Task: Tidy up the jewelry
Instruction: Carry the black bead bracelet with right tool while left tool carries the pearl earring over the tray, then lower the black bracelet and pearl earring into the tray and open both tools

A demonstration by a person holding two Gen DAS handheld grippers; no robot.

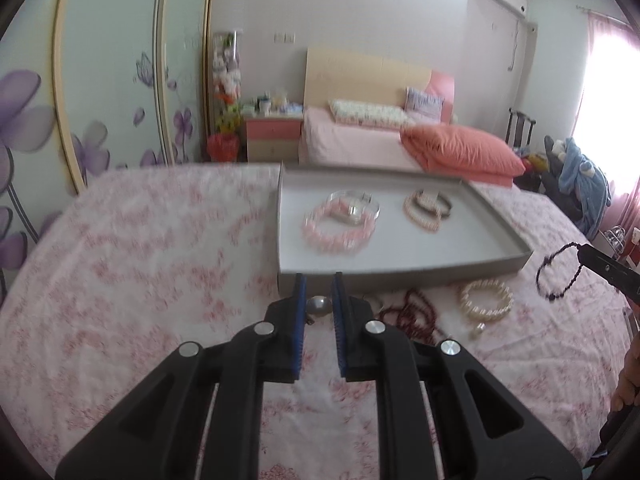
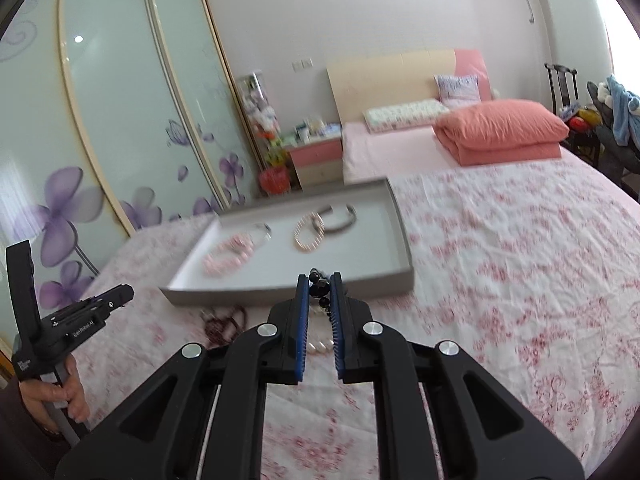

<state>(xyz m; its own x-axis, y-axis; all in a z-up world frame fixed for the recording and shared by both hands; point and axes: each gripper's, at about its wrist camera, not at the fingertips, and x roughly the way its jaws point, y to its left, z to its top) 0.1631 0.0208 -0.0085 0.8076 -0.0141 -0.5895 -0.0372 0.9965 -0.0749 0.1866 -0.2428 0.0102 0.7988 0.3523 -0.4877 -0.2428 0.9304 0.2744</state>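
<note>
Right gripper (image 2: 319, 278): jaws nearly closed, clamped on a black bead bracelet (image 2: 320, 289) near the fingertips; beads show in the gap between the blue pads (image 2: 303, 320)

Black bracelet from the left view: its loop (image 1: 554, 276) hangs free from the tip of the right gripper (image 1: 585, 251), raised off the cover, to the right of the tray

Left gripper (image 1: 319, 280): jaws nearly closed on a small silver piece (image 1: 318, 305) between the pads; what kind of piece it is, cannot tell

Tray (image 1: 404, 270): shallow, grey rim, white floor, lying on the floral bed cover (image 1: 140, 260) just beyond both sets of fingertips

In the tray, left part: one pink bead bracelet (image 1: 338, 230) touching one clear bangle (image 1: 354, 203)

In the tray, right part: one pale pearl bracelet (image 1: 422, 216) overlapping one dark bangle (image 1: 436, 200)

Tray count: four pieces, in two pairs that lie apart

On the cover, near side of the tray: one dark red bead string (image 1: 408, 314) in a heap, and beside it one white pearl bracelet (image 1: 485, 300)

Loose count: two on the cover, one in each gripper

Person: a hand (image 2: 68, 394) holds the left gripper's handle at the lower left of the right view
</note>
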